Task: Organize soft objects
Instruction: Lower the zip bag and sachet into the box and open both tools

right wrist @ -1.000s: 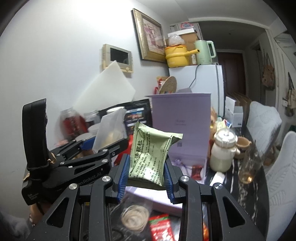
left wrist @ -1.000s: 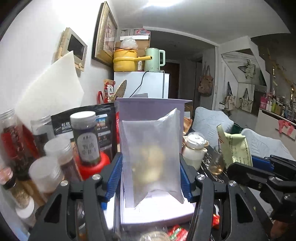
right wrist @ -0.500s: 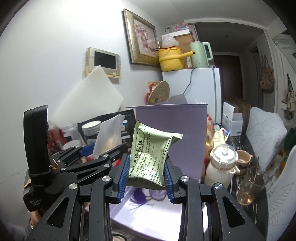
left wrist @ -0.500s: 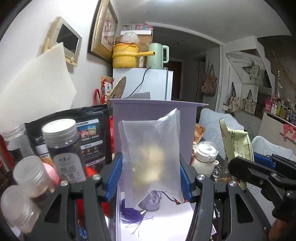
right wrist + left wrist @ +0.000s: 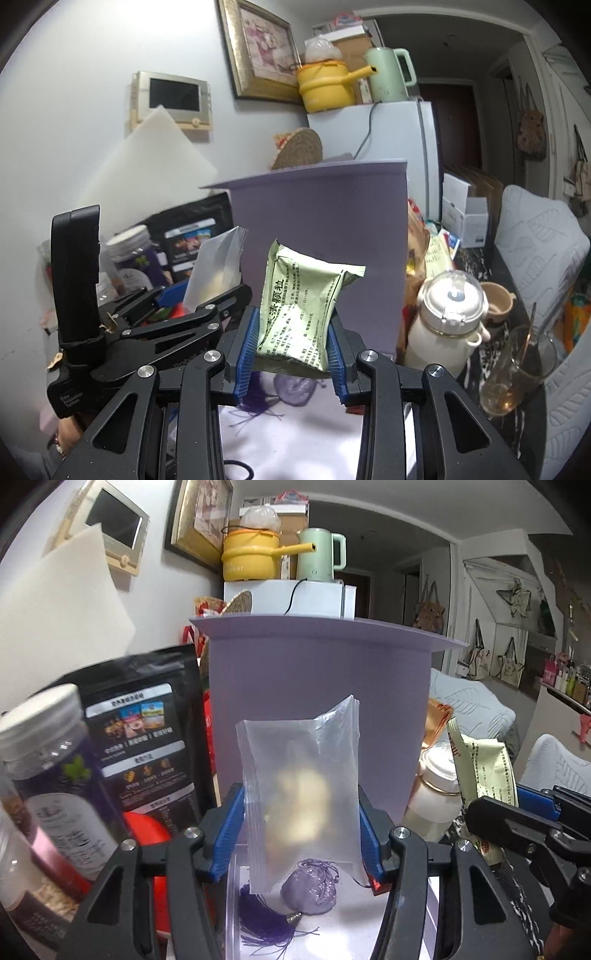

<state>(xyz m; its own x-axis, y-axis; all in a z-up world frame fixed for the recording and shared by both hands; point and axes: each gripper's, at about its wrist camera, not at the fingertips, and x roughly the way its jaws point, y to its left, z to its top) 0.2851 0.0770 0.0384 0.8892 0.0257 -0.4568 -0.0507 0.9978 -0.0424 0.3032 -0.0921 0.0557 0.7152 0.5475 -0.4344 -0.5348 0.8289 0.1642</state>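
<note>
- Since the earlier frame, we have moved both grippers closer to the purple box (image 5: pixel 317 686); its upright lid now looks larger and its white inside lies under the fingers.
- Left wrist view: our left gripper (image 5: pixel 301 830) pinches a frosted plastic bag (image 5: pixel 301 786) with something pale inside, held upright above the box. Below it, a purple pouch (image 5: pixel 310 890) with a tassel lies in the box.
- Right wrist view: our right gripper (image 5: pixel 293 354) pinches a green packet (image 5: pixel 299 314) between its blue pads, also over the box opening, just beside the left gripper.
</note>
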